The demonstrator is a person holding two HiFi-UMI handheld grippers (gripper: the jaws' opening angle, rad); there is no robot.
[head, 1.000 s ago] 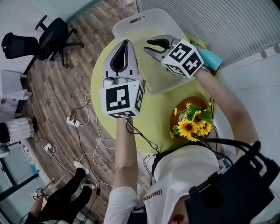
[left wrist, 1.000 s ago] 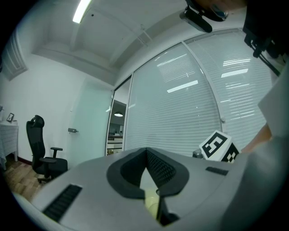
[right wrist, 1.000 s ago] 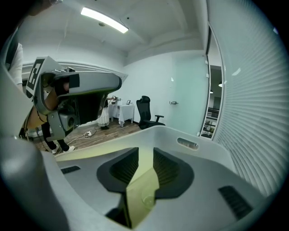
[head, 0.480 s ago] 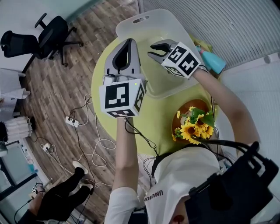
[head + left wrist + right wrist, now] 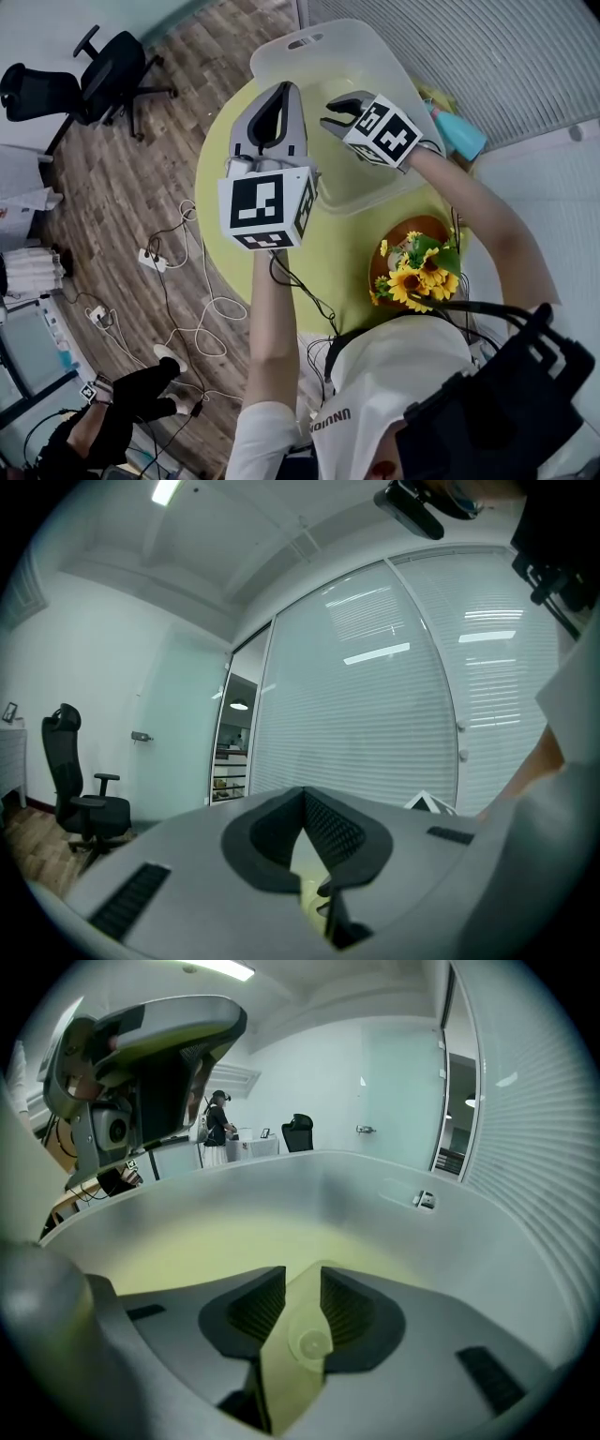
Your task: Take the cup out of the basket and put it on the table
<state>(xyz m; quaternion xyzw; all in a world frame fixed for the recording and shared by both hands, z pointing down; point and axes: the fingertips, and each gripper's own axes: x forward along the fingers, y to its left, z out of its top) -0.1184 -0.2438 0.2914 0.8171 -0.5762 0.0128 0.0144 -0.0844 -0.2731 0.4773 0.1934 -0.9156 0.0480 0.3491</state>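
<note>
My right gripper (image 5: 328,111) points into the basket (image 5: 375,56), jaws opening on nothing, left gripper (image 5: 284,87) pinched closed and empty alongside, and I see no cup below them, only a teal thing (image 5: 459,136) outside it on my right.

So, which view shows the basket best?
Head view: nearly the whole translucent basket, rim and handle slot. The right gripper view shows only its inner wall; the left gripper view shows nothing recognisable of it.
</note>
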